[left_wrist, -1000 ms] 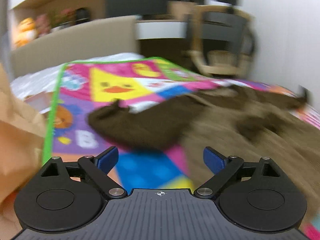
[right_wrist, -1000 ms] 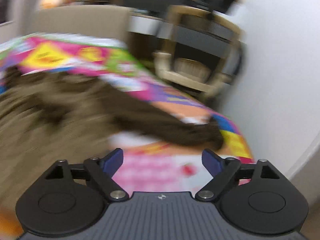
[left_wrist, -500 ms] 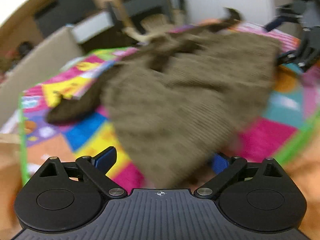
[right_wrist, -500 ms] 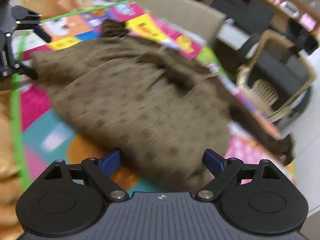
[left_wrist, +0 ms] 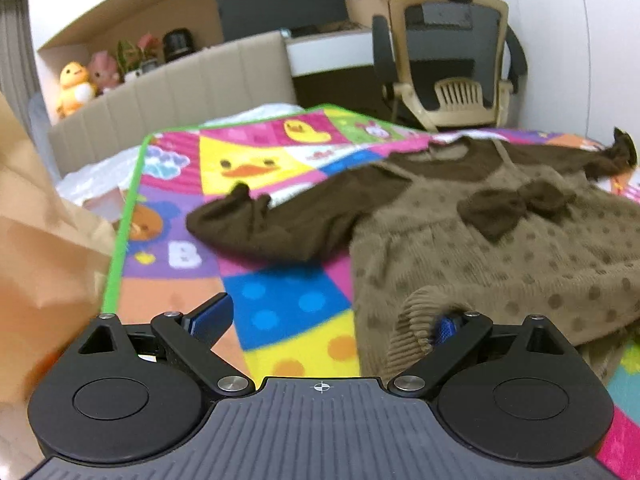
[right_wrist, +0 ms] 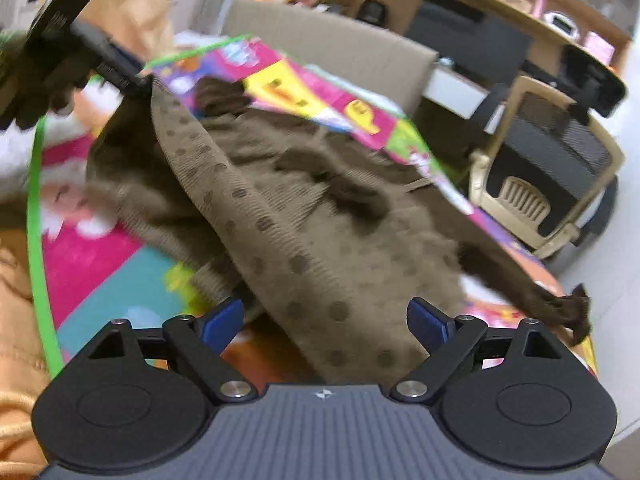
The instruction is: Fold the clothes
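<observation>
A tan polka-dot dress (left_wrist: 500,248) with dark brown sleeves and a brown bow (left_wrist: 516,204) lies spread on the colourful play mat (left_wrist: 280,304). My left gripper (left_wrist: 328,320) is open at the dress's near left corner. A fold of the corduroy hem (left_wrist: 416,320) drapes over its right finger. From the right wrist, that hem corner is lifted and hangs from the left gripper (right_wrist: 60,36) at the upper left. My right gripper (right_wrist: 326,320) is open, with the dress (right_wrist: 320,240) hem lying between its blue fingers (right_wrist: 224,320).
A beige office chair (left_wrist: 448,68) stands past the mat's far edge, and a padded beige headboard (left_wrist: 180,92) runs behind it. Orange fabric (left_wrist: 36,248) bulges at the left, beside the mat's green border. A white wall (right_wrist: 600,320) is close on the right.
Both grippers swung in from the sleeves to the hem. The dress, bunched and blurred half a second ago, now lies flatter, with its left hem corner hooked on my left gripper's finger.
</observation>
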`<state>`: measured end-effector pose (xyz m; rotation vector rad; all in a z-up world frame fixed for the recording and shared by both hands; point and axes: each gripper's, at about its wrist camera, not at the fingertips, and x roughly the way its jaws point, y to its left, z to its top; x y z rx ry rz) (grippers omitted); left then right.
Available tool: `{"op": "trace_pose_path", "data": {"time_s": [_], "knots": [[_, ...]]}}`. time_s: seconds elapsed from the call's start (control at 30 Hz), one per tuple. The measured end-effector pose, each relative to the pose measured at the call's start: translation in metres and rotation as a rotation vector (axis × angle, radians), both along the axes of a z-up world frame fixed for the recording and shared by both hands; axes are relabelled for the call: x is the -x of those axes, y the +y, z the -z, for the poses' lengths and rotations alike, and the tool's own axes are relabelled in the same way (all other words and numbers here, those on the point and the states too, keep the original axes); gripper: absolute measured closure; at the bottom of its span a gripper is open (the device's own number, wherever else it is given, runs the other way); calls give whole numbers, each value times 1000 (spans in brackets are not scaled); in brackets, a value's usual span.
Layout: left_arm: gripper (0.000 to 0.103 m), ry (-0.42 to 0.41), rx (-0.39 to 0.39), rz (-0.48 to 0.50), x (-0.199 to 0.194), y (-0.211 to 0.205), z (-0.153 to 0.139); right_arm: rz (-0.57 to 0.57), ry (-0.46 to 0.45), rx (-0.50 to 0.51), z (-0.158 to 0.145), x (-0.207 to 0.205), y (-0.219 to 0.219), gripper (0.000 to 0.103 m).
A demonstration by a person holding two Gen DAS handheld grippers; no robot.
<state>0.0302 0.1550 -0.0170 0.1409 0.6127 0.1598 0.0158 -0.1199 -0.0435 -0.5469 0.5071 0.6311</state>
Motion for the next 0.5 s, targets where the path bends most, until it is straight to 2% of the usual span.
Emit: {"op": "trace_pose_path", "data": {"time_s": [0.13, 0.23, 0.37, 0.43, 0.5], "knots": [[5, 16, 13, 30, 13, -9, 9, -31, 13, -89, -13, 3, 13, 13], [5, -5, -18, 19, 11, -13, 8, -109, -37, 6, -7, 8, 46, 11], [4, -63, -92, -44, 12, -5, -1, -13, -178, 75, -6, -8, 52, 12], [4, -66, -96, -56, 18, 1, -3, 114, -213, 48, -20, -23, 28, 12], [4, -52, -99, -52, 25, 2, 0, 157, -231, 133, -15, -25, 8, 12]]}}
